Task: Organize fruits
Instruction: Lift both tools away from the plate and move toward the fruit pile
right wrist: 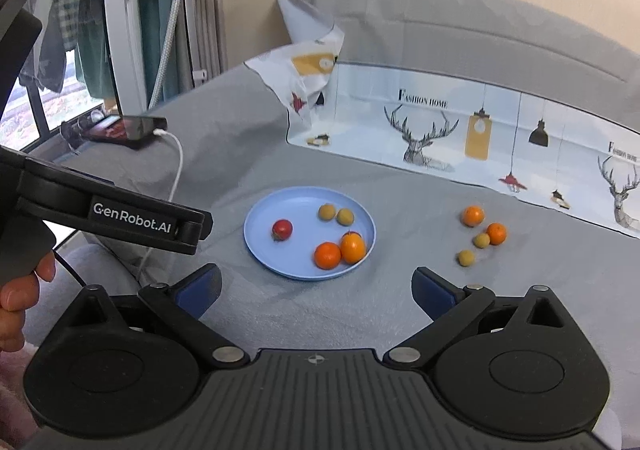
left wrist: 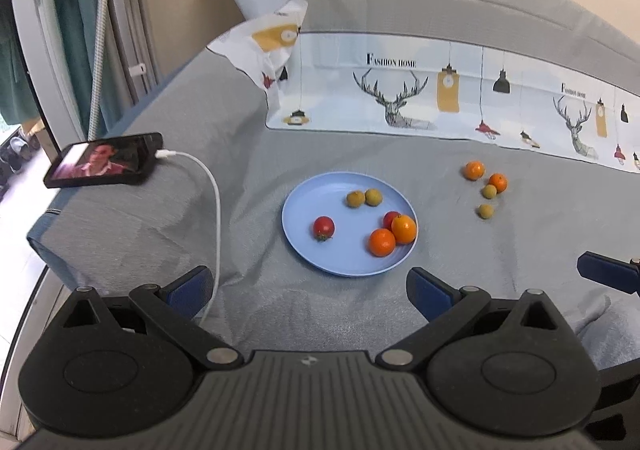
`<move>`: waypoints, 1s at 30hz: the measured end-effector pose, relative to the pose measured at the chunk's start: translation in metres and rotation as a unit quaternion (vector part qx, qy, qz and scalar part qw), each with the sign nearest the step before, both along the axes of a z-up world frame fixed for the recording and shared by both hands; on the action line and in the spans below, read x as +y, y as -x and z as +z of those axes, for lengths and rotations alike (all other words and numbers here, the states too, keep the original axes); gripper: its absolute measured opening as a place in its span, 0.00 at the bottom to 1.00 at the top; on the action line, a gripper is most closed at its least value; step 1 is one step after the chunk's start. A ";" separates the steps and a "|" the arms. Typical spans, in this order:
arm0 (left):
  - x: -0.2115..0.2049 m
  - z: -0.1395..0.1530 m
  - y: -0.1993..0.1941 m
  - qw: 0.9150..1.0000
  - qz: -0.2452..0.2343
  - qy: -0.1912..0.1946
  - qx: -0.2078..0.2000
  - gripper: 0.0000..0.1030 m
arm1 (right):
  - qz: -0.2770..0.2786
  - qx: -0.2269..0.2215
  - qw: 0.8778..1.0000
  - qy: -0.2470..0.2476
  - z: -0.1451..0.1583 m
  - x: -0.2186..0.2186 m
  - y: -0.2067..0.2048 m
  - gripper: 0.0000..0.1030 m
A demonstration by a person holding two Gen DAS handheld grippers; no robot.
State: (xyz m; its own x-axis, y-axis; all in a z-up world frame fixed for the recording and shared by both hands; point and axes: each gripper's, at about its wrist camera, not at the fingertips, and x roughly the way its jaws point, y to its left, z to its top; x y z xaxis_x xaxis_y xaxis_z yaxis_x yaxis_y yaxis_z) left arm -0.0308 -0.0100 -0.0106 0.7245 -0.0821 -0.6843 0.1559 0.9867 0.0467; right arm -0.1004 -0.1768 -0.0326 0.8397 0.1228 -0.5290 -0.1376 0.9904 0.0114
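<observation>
Soft even daylight, fisheye-warped edges, slight blur.

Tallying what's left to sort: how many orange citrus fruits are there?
4. Two touch on the blue plate, near its right rim; two lie on the grey cover right of it. None seems hidden.

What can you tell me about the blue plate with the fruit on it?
The blue plate is round, pale blue and smooth, like plastic, with a low raised rim. It lies flat on the grey cloth, ahead of both open grippers, neither touching it. On it sit two small orange fruits side by side near the right rim, a red tomato alone at left, another red one half hidden behind the oranges, and two small yellow-green fruits at the back.
</observation>
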 end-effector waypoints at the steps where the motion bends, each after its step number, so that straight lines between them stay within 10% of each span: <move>1: 0.001 0.002 0.003 1.000 -0.001 0.000 -0.003 1.00 | -0.001 -0.004 1.000 -0.001 0.001 0.000 0.004 0.98; 30: 0.008 0.023 0.044 0.999 -0.006 0.004 -0.049 1.00 | 0.011 -0.055 0.998 0.016 0.017 0.009 0.044 0.99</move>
State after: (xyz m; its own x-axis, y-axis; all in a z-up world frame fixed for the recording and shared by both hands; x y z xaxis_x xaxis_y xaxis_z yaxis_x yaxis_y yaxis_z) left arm -0.0747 -0.0019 0.0122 0.7864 -0.0962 -0.6102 0.1628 0.9851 0.0545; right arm -0.1447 -0.1673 -0.0152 0.8899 0.1272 -0.4381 -0.1589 0.9866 -0.0364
